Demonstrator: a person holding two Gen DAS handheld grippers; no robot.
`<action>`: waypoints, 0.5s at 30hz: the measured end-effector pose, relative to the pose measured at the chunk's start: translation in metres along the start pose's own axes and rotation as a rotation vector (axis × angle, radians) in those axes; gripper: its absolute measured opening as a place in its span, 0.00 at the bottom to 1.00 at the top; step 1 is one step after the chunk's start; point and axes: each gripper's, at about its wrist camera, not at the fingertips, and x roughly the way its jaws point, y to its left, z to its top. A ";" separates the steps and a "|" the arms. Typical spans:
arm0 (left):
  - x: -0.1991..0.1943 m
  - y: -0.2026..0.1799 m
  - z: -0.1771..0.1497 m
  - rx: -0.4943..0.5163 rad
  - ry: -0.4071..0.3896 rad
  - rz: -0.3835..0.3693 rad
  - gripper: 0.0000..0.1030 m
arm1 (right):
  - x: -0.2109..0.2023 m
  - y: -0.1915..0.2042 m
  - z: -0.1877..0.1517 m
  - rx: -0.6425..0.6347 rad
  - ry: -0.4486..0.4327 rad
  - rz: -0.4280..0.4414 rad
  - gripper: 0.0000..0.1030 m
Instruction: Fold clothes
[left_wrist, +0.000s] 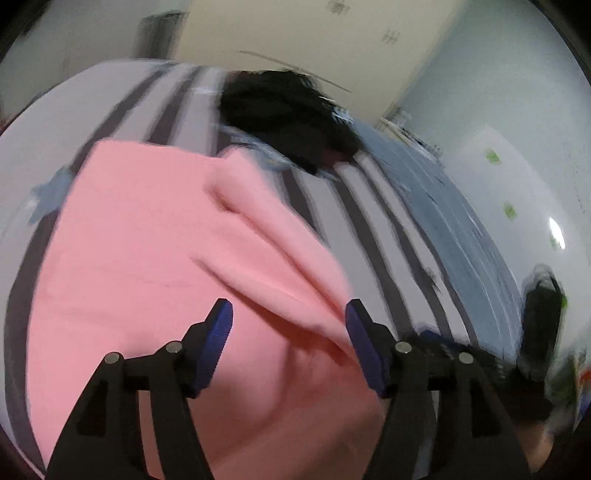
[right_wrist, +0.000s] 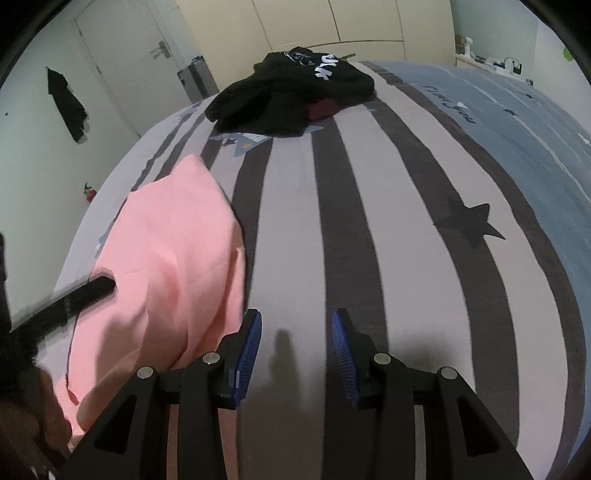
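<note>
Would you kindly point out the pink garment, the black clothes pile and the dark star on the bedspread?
pink garment (right_wrist: 173, 236): right wrist view, on its flat middle.
black clothes pile (right_wrist: 280, 99): right wrist view, on the pile's centre.
dark star (right_wrist: 467, 223): right wrist view, on the star's body.

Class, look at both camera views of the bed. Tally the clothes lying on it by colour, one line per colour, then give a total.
Pink: 1, the pink garment near the left edge of the striped bedspread
Black: 1, the black garment with white lettering at the far end
Total: 2
A dark red patch shows under the black one; whether it is a separate piece cannot be told.
</note>
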 end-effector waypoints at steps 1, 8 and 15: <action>0.007 0.012 0.007 -0.045 0.009 0.009 0.59 | 0.001 0.002 0.000 0.000 0.000 0.006 0.35; 0.059 0.024 0.029 -0.071 0.120 -0.050 0.48 | 0.002 0.013 0.003 -0.017 0.000 0.027 0.35; 0.060 -0.016 0.055 0.105 0.079 -0.054 0.04 | 0.000 0.011 0.006 -0.011 -0.011 0.024 0.35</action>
